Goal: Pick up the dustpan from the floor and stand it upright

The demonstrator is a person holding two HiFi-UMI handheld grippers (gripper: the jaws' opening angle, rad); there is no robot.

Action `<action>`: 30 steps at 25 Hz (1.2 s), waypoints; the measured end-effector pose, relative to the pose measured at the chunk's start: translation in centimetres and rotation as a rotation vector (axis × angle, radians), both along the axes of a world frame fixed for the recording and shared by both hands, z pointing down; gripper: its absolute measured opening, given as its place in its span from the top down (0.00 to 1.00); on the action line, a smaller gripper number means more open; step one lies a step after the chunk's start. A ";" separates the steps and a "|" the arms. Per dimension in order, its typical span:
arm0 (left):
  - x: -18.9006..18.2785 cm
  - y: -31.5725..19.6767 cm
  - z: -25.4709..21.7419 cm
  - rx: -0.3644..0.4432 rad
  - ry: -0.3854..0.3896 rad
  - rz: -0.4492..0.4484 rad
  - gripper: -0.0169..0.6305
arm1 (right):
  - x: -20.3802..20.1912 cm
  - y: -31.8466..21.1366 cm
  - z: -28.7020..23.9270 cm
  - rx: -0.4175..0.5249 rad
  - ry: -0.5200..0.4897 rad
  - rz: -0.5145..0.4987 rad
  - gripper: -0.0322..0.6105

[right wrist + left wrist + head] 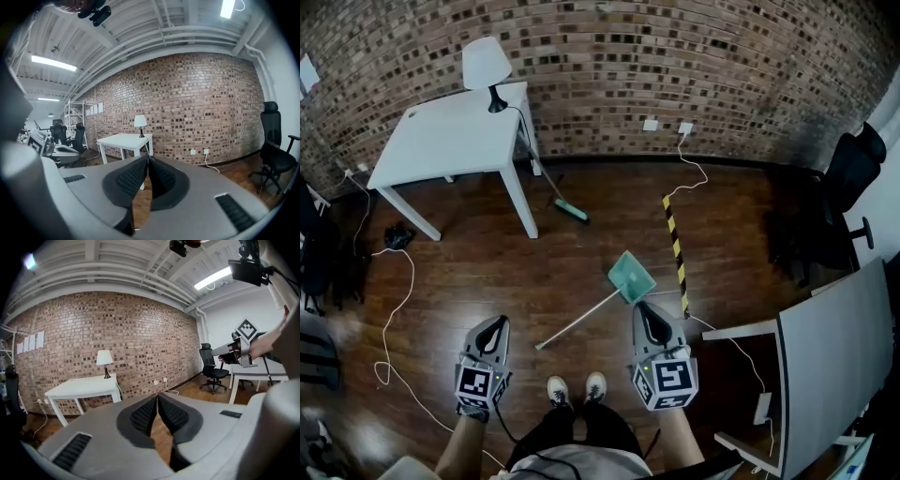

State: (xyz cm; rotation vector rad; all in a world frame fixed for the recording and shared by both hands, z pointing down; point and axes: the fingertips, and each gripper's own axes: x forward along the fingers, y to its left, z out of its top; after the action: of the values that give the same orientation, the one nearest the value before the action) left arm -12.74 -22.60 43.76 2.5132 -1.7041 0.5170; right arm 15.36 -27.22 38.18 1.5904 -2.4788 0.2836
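The left gripper (157, 395) was held with its ribbed black pads closed tip to tip and nothing caught between them. The right gripper (147, 158) was the same, tips meeting and empty. Both pointed forward a little below level, side by side, each carried at the end of a bare forearm. The person's white shoes (577, 387) stood between them on the dark wood floor (469, 281).

The dustpan (632, 278) lay flat on that floor, untouched. Its green pan was just ahead of the right gripper, and its long pale handle ran back at a slant toward the space between the two grippers. Just beside the pan, on the right, a strip of yellow-and-black tape (676, 246) ran across the boards toward the wall.

Farther off, a broom (570, 210) with a green head leaned against a white table (450, 141), its head resting on the floor near one leg. A white-shaded lamp (486, 64) stood at the table's back edge against the brick wall (694, 56). A black office chair (848, 173) stood at the right, and a white cable (389, 323) trailed over the floor at the left.
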 end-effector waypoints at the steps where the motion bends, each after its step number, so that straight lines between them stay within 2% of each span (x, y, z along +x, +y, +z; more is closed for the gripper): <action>1: -0.3 -0.1 1.3 -0.024 0.008 0.006 0.94 | -0.7 -0.1 1.0 -0.020 0.006 -0.009 0.92; 5: -1.6 -0.3 7.4 -0.130 0.032 0.012 0.88 | -4.0 -0.8 6.0 -0.060 0.062 -0.085 0.92; 8: -3.3 -1.0 11.3 -0.190 0.056 -0.021 0.81 | -6.7 -2.1 10.2 -0.105 0.099 -0.138 0.80; 12: -5.2 -3.5 14.9 -0.192 0.115 -0.035 0.76 | -10.4 -5.1 13.9 -0.088 0.096 -0.182 0.80; 17: -4.6 -5.6 23.5 -0.201 0.117 0.049 0.71 | -12.4 -7.4 20.2 -0.066 0.073 -0.209 0.80; 19: -4.5 -5.7 28.4 -0.231 0.113 0.058 0.71 | -12.7 -7.4 24.5 -0.093 0.069 -0.207 0.80; 25: -4.8 -3.8 45.3 -0.388 0.139 0.057 0.68 | -13.4 -5.6 41.4 -0.248 0.094 -0.195 0.79; 30: -5.9 -1.9 55.3 -0.440 0.170 0.017 0.65 | -15.6 -4.5 52.5 -0.312 0.032 -0.203 0.79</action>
State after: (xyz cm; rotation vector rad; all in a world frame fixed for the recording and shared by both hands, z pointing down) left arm -18.59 -24.50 99.08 2.1888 -1.3365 0.5856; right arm -0.20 -31.75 90.67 1.2027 -2.4027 0.5760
